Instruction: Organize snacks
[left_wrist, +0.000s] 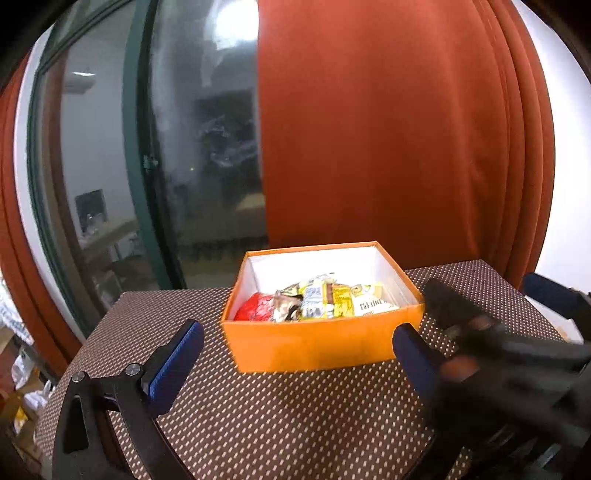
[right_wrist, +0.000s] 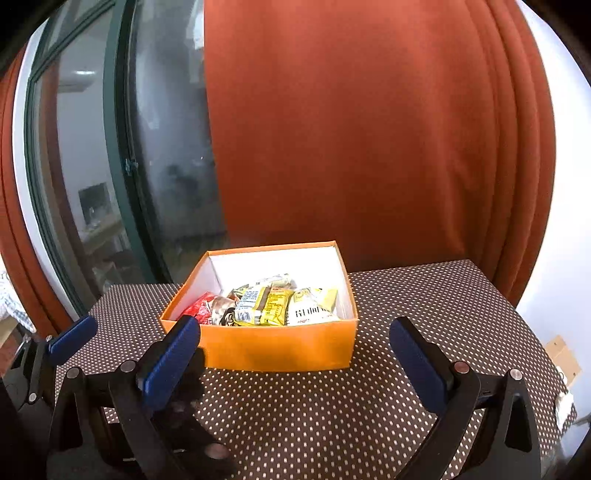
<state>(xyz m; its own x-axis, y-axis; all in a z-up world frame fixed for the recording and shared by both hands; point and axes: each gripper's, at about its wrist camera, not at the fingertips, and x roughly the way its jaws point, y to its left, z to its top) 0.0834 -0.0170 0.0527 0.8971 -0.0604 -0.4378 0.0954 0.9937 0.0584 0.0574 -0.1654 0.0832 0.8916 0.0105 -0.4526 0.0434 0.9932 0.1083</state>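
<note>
On the dotted brown tablecloth, as the left wrist view recorded it, we logged one orange box, lidless, white inside, standing before a rust-red curtain and a dark window. Contents: a heap of snacks, namely yellow and silver wrapped bars, one white packet with dark lettering, and one red wrapped piece at the left end. Our left gripper stood just short of the box's near wall, jaws spread wide and empty, blue pads facing each other. To its right we noted the right gripper's body, blurred, near the box's right corner. From the right wrist view we entered the same orange box slightly left of centre on the cloth, the snacks lying inside it, the red piece again leftmost. Our right gripper likewise had its jaws wide apart, holding nothing, close to the box front. One blue pad of the left gripper showed at far left.
</note>
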